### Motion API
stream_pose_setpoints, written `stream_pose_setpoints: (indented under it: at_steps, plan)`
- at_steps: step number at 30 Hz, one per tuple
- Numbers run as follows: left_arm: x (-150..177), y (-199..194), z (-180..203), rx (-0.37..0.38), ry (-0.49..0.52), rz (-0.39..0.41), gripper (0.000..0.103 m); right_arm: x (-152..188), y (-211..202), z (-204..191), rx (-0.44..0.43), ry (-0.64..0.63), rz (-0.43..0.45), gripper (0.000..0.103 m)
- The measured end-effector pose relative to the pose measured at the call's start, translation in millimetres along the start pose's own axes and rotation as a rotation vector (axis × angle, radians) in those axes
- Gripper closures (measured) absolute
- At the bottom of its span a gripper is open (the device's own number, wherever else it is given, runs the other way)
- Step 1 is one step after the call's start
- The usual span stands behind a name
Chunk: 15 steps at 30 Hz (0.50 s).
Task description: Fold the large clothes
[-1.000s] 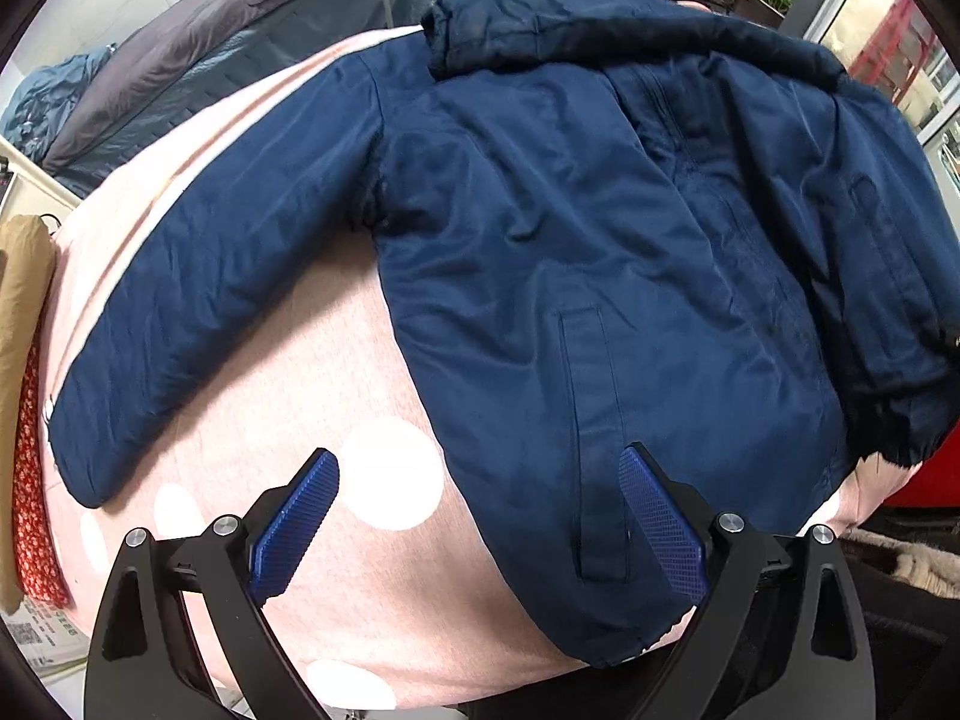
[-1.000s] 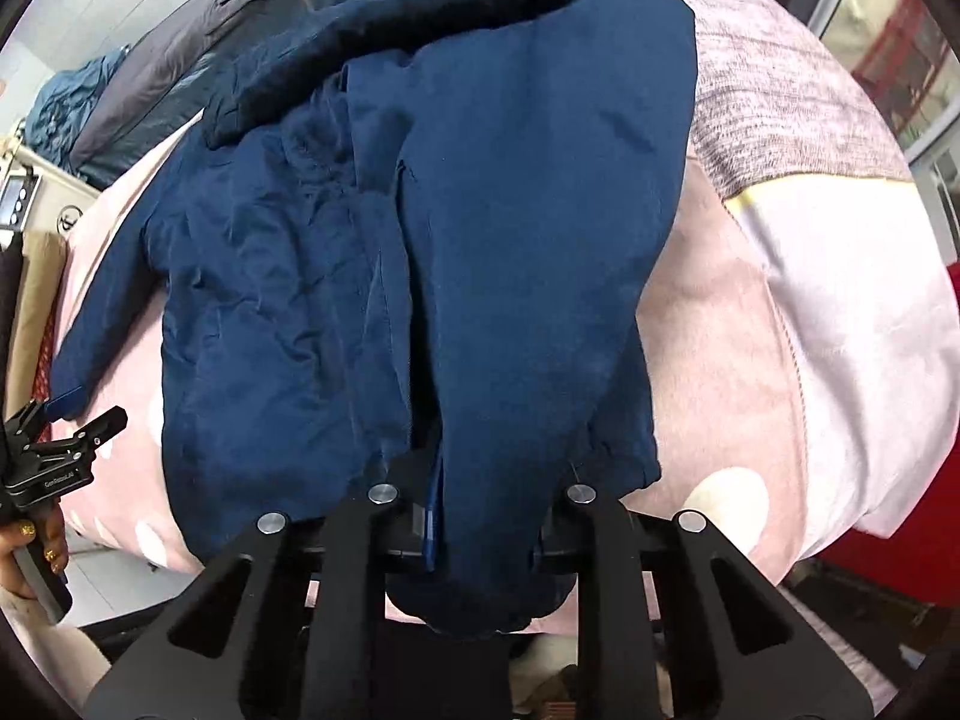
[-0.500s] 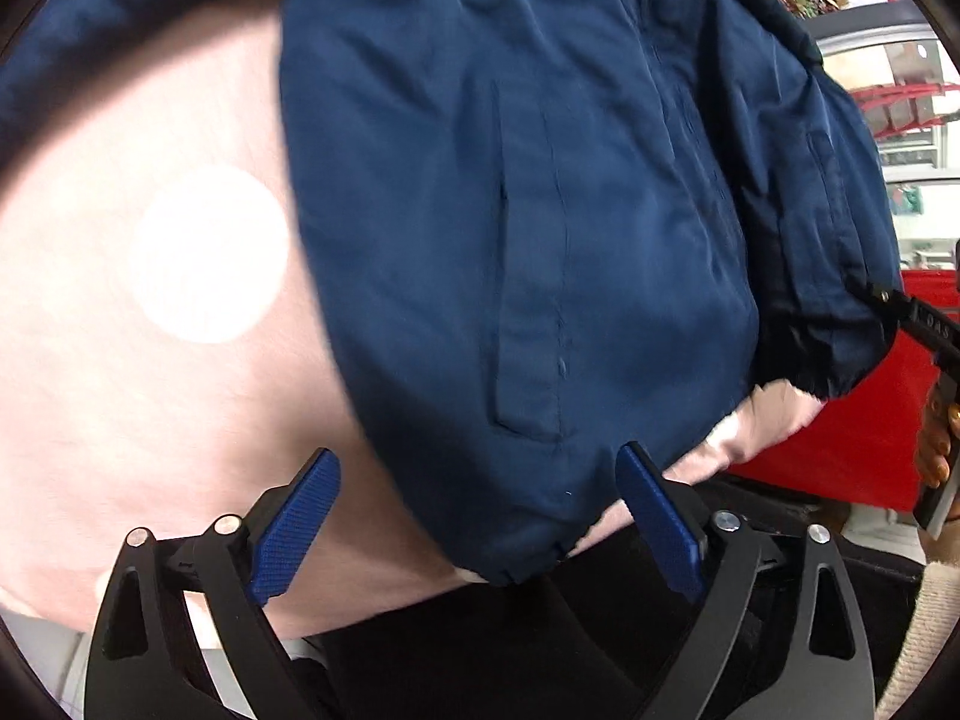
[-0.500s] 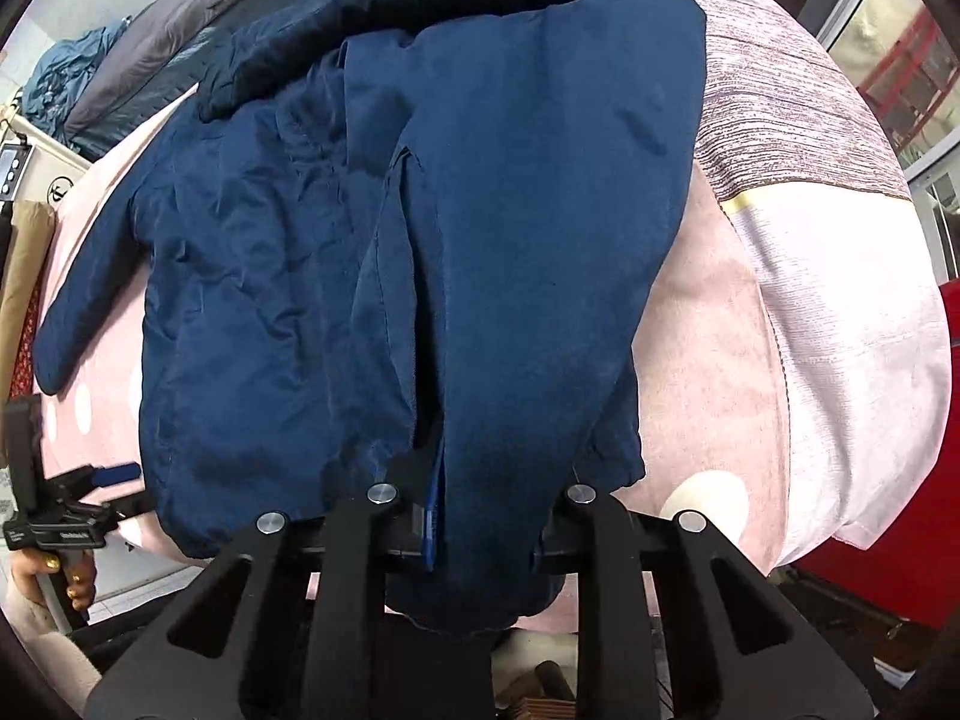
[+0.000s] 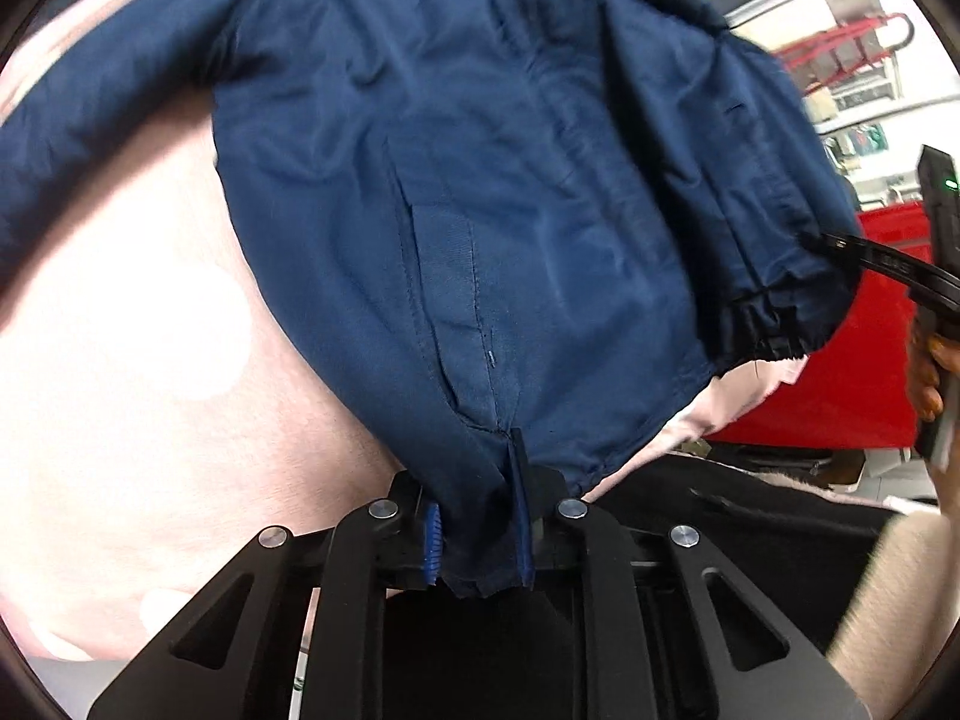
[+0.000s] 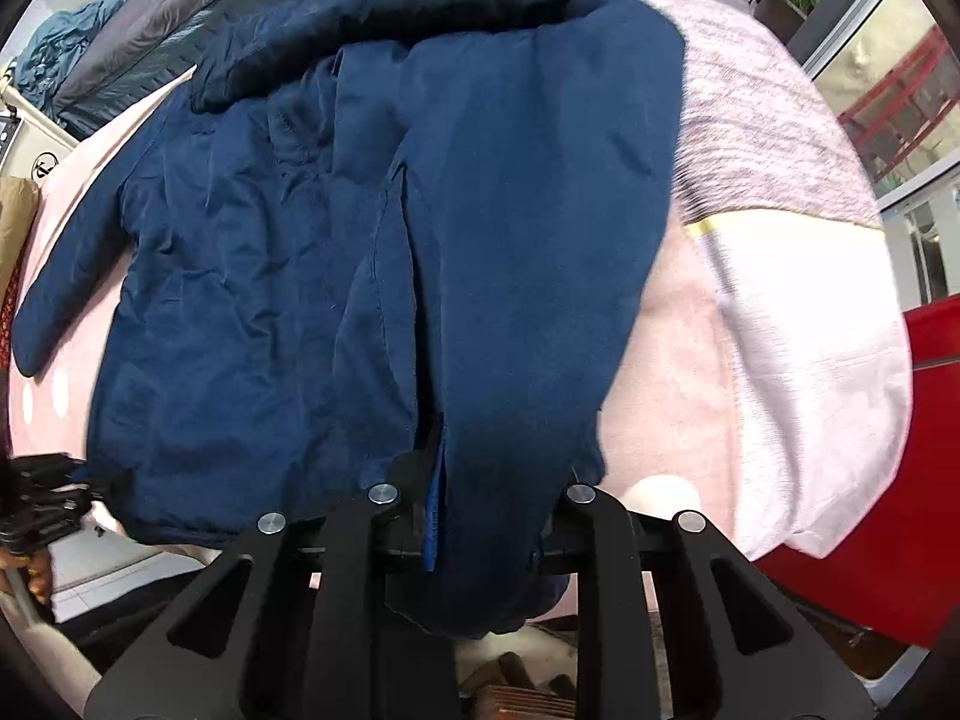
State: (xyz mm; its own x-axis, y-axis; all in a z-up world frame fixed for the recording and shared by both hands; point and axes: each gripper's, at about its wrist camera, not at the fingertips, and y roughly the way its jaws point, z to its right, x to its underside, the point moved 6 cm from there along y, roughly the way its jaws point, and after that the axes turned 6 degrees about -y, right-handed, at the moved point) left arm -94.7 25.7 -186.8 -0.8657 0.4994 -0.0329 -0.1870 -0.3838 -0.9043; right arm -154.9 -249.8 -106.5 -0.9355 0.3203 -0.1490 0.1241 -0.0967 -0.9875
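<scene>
Two tongs are seen, both closed on one navy jacket [image 5: 510,192]. The jacket is spread on a bed w/ a pink cover [image 5: 132,312] that has white dots; the bottom hem reaches the near edge of the bed.

Left tongs [image 5: 477,531]: the jaws have just been closing, and the hem is now pinched between the blue pads, right below the pocket seam. A fold of cloth sticks out under the pads. The jaws are nearly together, only the cloth is between.

Right tongs [image 6: 480,528]: they are shut on a thick bunch of the same jacket, approx. at the hem of the front panel. This panel is lifted and folded over the rest of the jacket, so a long ridge runs from the tongs up toward the collar. One sleeve [image 6: 66,276] is laid flat on the pink cover at the left side of the right wrist view.

At the left edge of that view the left tongs are also seen at the hem corner, held by a hand [image 6: 30,564]. In the left wrist view the other hand [image 5: 927,372] is at the right edge. A grey striped blanket [image 6: 762,120] is on the far part of the bed.
</scene>
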Motion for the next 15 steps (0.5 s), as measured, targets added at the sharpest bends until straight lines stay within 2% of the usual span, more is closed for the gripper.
stream_pose_setpoints:
  at_steps: [4, 6, 9, 12, 13, 14, 15]
  plan:
    - [-0.2, -30.8, 1.6, -0.015, 0.059, 0.007, 0.086, 1.9, -19.2, 29.2, 0.060, -0.009, -0.009, 0.088]
    - [3.8, -35.9, -0.5, -0.052, 0.097, -0.017, 0.086, 6.3, -22.2, 44.7, 0.075, 0.008, -0.033, 0.088]
    - [10.9, -27.4, -6.3, -0.092, 0.126, -0.065, 0.086, 13.1, -15.4, 56.4, 0.112, -0.002, -0.075, 0.088]
    - [12.5, -4.5, -20.7, -0.111, 0.103, -0.117, 0.086, 19.2, 8.2, 60.8, 0.121, -0.004, -0.120, 0.087]
    - [11.5, 2.9, -24.4, -0.122, 0.095, -0.131, 0.085, 22.7, 17.7, 63.2, 0.117, 0.009, -0.141, 0.081]
    - [12.0, 10.8, -27.9, -0.135, 0.086, -0.143, 0.085, 27.5, 30.3, 66.6, 0.122, 0.023, -0.182, 0.066]
    - [12.9, 20.7, -34.0, -0.148, 0.066, -0.161, 0.082, 30.8, 37.8, 70.3, 0.144, 0.031, -0.206, 0.056]
